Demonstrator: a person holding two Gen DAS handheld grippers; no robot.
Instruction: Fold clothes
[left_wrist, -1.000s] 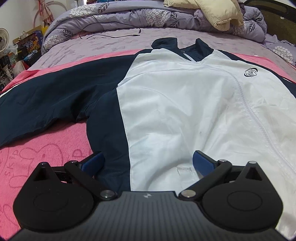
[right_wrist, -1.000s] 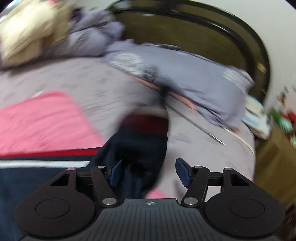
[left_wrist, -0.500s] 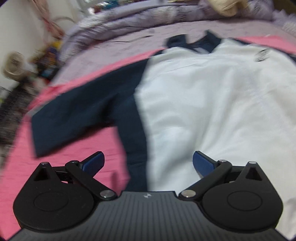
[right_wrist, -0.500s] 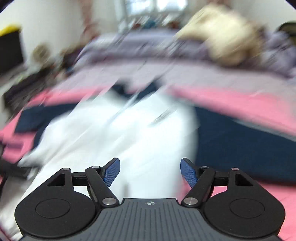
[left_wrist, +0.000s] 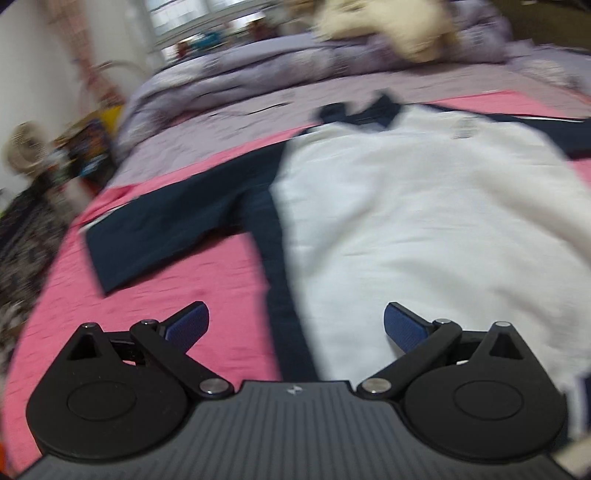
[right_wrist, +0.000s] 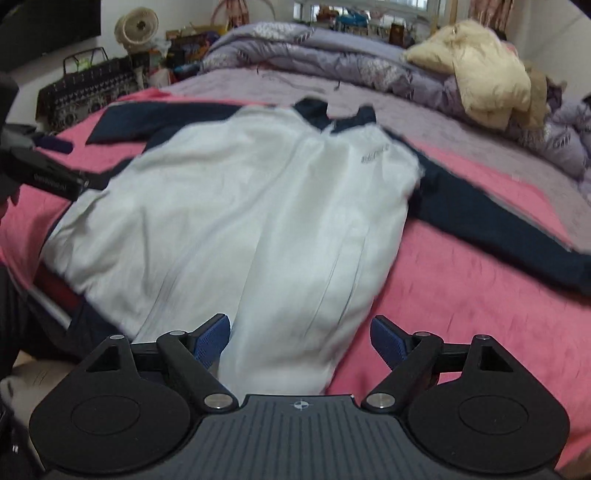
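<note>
A white jacket (left_wrist: 417, 221) (right_wrist: 251, 206) with navy sleeves and collar lies spread flat, front up, on a pink blanket (left_wrist: 155, 302) (right_wrist: 461, 306). Its left sleeve (left_wrist: 162, 229) stretches out to the left, its right sleeve (right_wrist: 491, 221) to the right. My left gripper (left_wrist: 295, 325) hovers open above the jacket's navy side panel near the hem, nothing between its fingers. My right gripper (right_wrist: 299, 339) hangs over the hem's right part, its jaws opening and empty. The left gripper's body (right_wrist: 44, 173) shows at the left edge of the right wrist view.
A lilac quilt (right_wrist: 332, 48) and a cream jacket (right_wrist: 480, 74) are heaped at the back of the bed. A fan (right_wrist: 136, 27), a patterned basket (right_wrist: 85, 88) and clutter stand beyond the bed's left side.
My right gripper swung from the bed's far right end round to the jacket's hem and spread its fingers wider. My left gripper drew back and leftward, so the whole left sleeve shows.
</note>
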